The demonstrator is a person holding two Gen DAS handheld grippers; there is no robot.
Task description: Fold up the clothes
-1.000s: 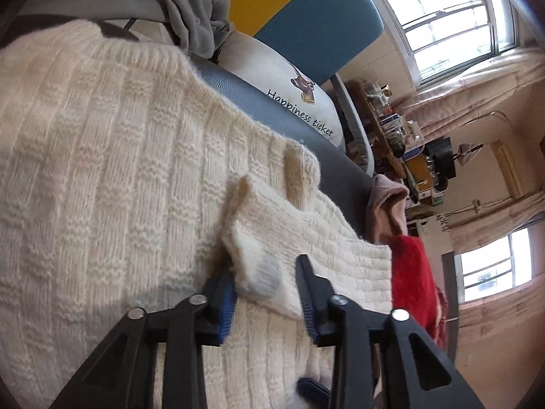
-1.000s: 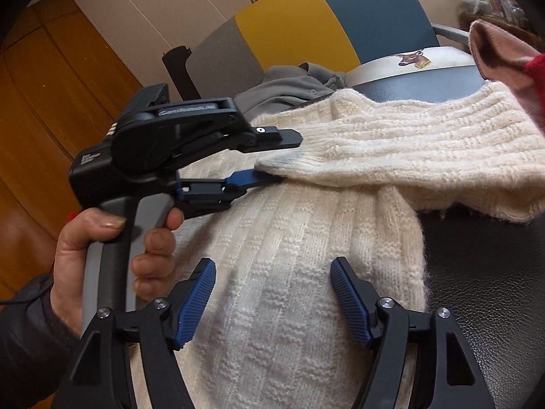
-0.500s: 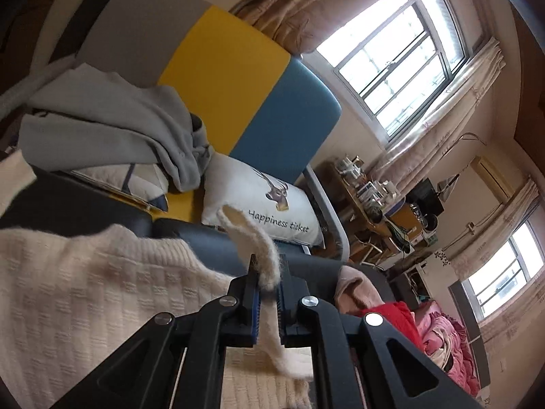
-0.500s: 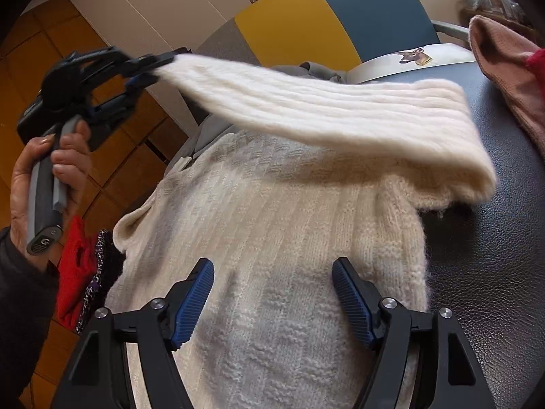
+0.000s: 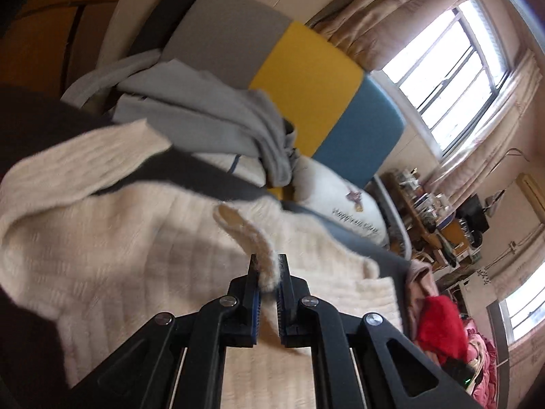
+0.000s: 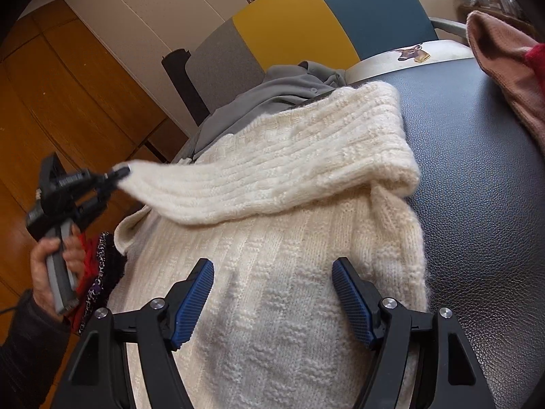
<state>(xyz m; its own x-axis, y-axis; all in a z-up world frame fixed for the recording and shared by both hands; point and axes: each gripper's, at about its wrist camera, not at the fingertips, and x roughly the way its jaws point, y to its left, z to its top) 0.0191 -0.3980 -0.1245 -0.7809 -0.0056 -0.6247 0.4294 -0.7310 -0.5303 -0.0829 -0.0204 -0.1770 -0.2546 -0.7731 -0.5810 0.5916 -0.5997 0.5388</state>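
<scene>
left tongs (image 5: 268, 274) pinch sleeve (image 6: 272, 184) cuff, lifted across sweater (image 6: 272, 289) | right tongs (image 6: 272, 289) spread, sweater body between its fingers | couch (image 6: 477, 177) beneath

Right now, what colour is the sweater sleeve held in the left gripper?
Cream sleeve, clearest in the right wrist view.

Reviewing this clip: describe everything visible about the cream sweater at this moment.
The cream sweater is a thick, fuzzy knit with ribbed and basket-weave texture. Its body lies flat on the dark leather surface. One sleeve is lifted and drawn across the body, its cuff pinched in the left tool, whose fingers are shut on it. The right tool hangs open over the lower body, gripping nothing. A gray garment lies by the sweater's far edge.
</scene>
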